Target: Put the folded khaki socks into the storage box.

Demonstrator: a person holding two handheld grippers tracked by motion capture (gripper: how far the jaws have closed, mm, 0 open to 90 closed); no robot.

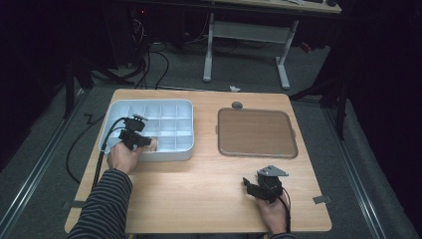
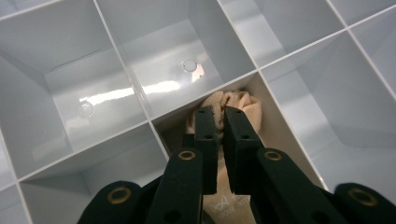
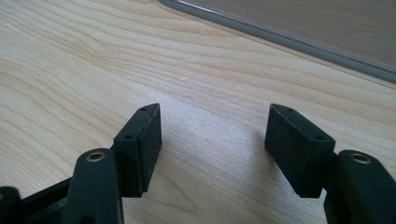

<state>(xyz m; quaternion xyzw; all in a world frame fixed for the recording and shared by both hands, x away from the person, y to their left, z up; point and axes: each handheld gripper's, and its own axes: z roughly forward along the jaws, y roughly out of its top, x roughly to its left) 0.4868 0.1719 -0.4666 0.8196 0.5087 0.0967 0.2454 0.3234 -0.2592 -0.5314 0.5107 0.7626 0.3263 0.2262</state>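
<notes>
Cloth [image 2: 243,105], cream and crumpled, lies lengthwise in a near-edge compartment of the white divided tray [image 1: 185,130]. Left tongs [image 2: 223,112] pinch it nearly closed. Right tongs [image 3: 212,126] gape wide, holding nothing, over the table [image 1: 199,184] well right of the tray.

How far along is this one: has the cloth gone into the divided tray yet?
Nearly placed: the beige cloth sits in a near-edge compartment of the divided tray, still pinched by the left tool. Release and withdrawal remain. The right tool rests open over the table.
</notes>
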